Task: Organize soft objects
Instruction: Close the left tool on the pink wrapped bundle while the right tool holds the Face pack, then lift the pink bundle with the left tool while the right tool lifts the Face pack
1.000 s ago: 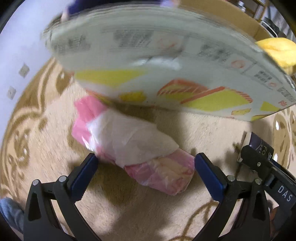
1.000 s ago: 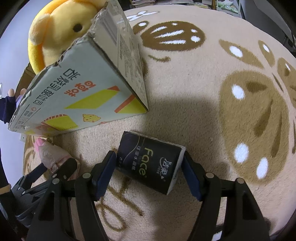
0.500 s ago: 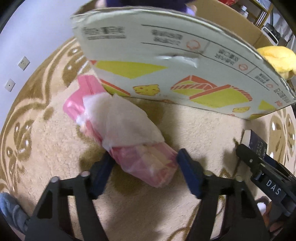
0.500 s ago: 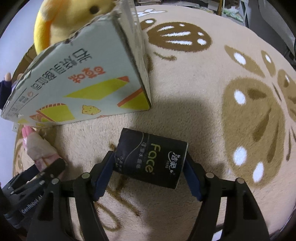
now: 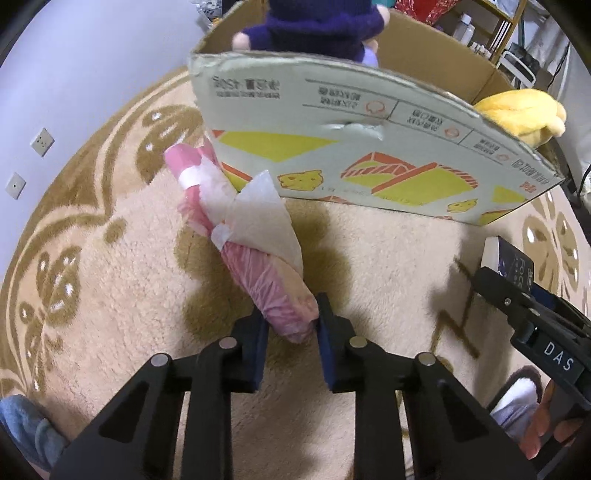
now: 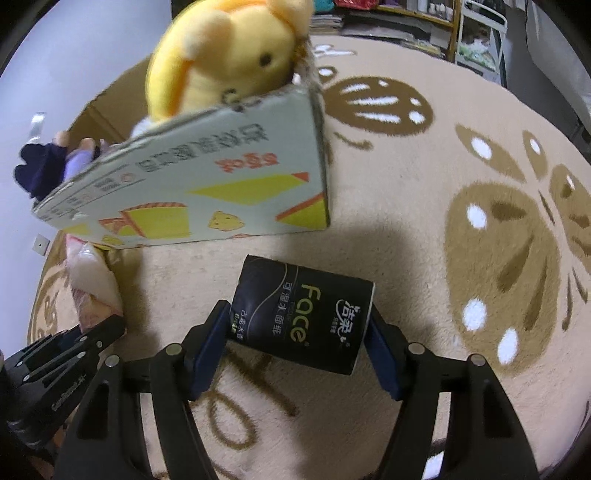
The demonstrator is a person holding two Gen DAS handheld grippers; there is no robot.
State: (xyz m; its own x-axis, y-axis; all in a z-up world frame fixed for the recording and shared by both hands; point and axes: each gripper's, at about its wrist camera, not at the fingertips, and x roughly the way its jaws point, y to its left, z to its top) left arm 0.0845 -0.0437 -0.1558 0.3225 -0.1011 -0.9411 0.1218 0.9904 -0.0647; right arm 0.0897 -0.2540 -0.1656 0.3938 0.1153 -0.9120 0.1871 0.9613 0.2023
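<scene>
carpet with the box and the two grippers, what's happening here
A person is tidying soft things with a handheld gripper in each hand. The left gripper is closing its jaws on the near end of a pink plastic-wrapped bundle lying on the carpet. The right gripper is closing on a black tissue pack between its pads. Just beyond both stands an open cardboard box, already holding a yellow plush and a dark blue plush.

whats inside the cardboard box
A yellow plush pokes over one corner of the cardboard box, and a dark blue plush sits at the other end. The printed wall hides anything lower down.
</scene>
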